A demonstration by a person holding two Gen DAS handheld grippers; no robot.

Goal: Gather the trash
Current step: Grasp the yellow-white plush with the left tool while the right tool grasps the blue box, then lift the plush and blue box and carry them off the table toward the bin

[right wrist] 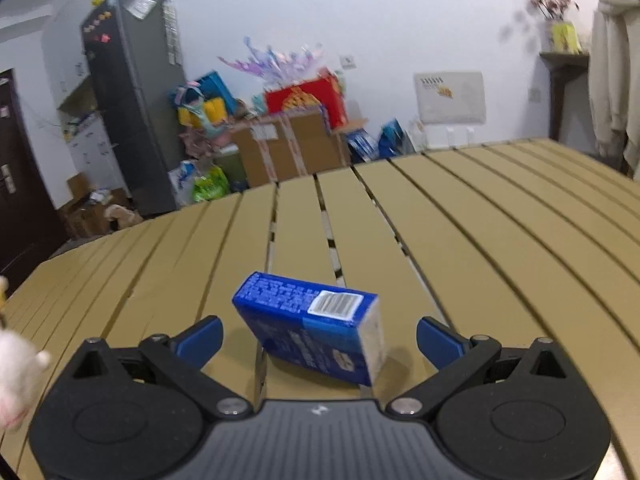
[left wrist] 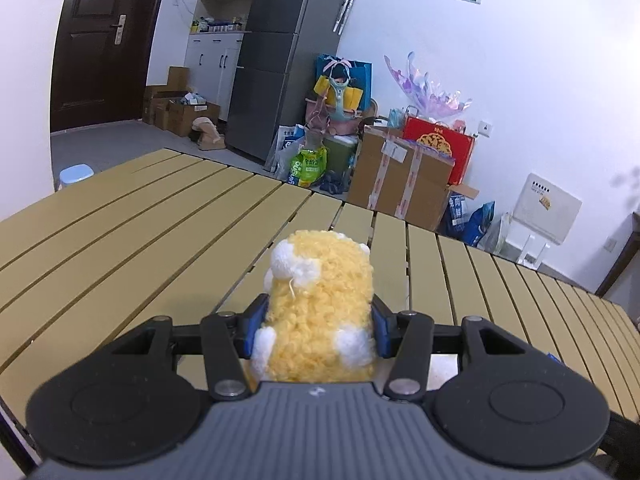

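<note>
Closest to the left wrist camera, the left gripper [left wrist: 320,320] points forward and somewhat downward over the slatted tan bench [left wrist: 132,224]. Its jaws are drawn in narrow, the blue pads pressing both sides of a fluffy yellow-and-white plush toy [left wrist: 318,304], which sticks out ahead between them, lifted off the slats.

Seen from the right wrist, the right gripper [right wrist: 320,338] also tilts down toward the bench. Its jaws stand wide apart, and a blue carton [right wrist: 316,326] with a white barcode label lies on the slats between the fingers, touching neither pad. White print on the carton is too blurred to read.

Beyond the bench edge stand taped cardboard boxes [left wrist: 400,172], a red gift box [left wrist: 438,142], a green bag [left wrist: 308,166], and farther back a grey fridge [left wrist: 280,52] and a dark door [left wrist: 100,40].
</note>
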